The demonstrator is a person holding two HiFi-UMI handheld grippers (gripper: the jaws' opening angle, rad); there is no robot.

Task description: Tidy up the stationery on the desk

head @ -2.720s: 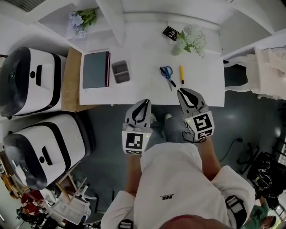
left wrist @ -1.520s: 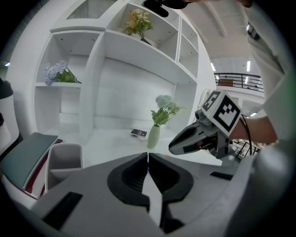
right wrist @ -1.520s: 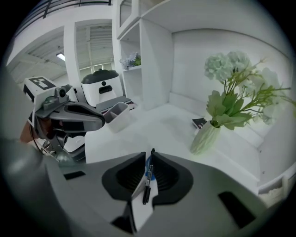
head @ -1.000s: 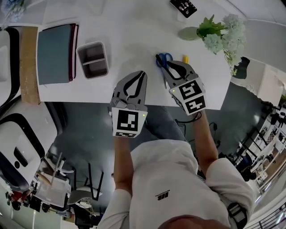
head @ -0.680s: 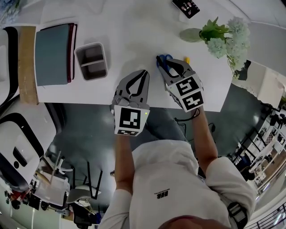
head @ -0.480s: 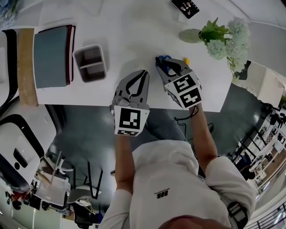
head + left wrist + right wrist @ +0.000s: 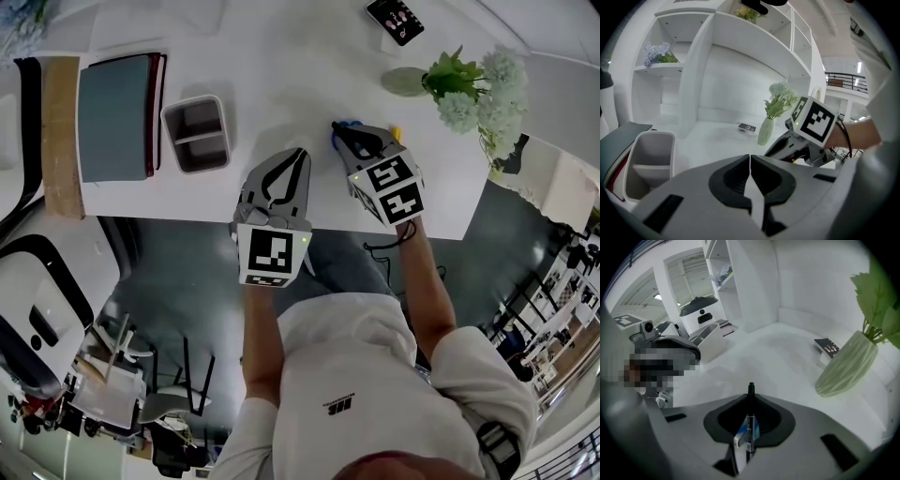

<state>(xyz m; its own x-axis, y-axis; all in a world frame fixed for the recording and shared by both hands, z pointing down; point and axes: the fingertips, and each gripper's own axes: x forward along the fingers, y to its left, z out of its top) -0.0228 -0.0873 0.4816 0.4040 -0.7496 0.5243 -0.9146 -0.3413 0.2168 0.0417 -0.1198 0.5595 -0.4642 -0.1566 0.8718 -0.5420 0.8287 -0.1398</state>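
My right gripper (image 7: 341,133) sits on the white desk (image 7: 281,66), shut on the blue-handled scissors (image 7: 337,125). Only a bit of blue handle shows past its tips. In the right gripper view the scissors (image 7: 750,423) stand edge-on between the jaws of the right gripper (image 7: 750,397), a thin dark end poking out in front. A yellow marker (image 7: 395,132) peeks out to the right of that gripper. My left gripper (image 7: 298,156) hovers near the desk's front edge, shut and empty; its closed tips (image 7: 750,159) show in the left gripper view.
A grey two-compartment organizer tray (image 7: 197,134) (image 7: 647,164) stands left of the grippers, beside a dark notebook (image 7: 114,117). A green vase with pale flowers (image 7: 459,89) (image 7: 846,364) and a small black card (image 7: 396,17) (image 7: 827,347) sit at the back right.
My right gripper came forward over the scissors and shut on them; they are now mostly hidden under it. The left gripper has stayed in place, shut.
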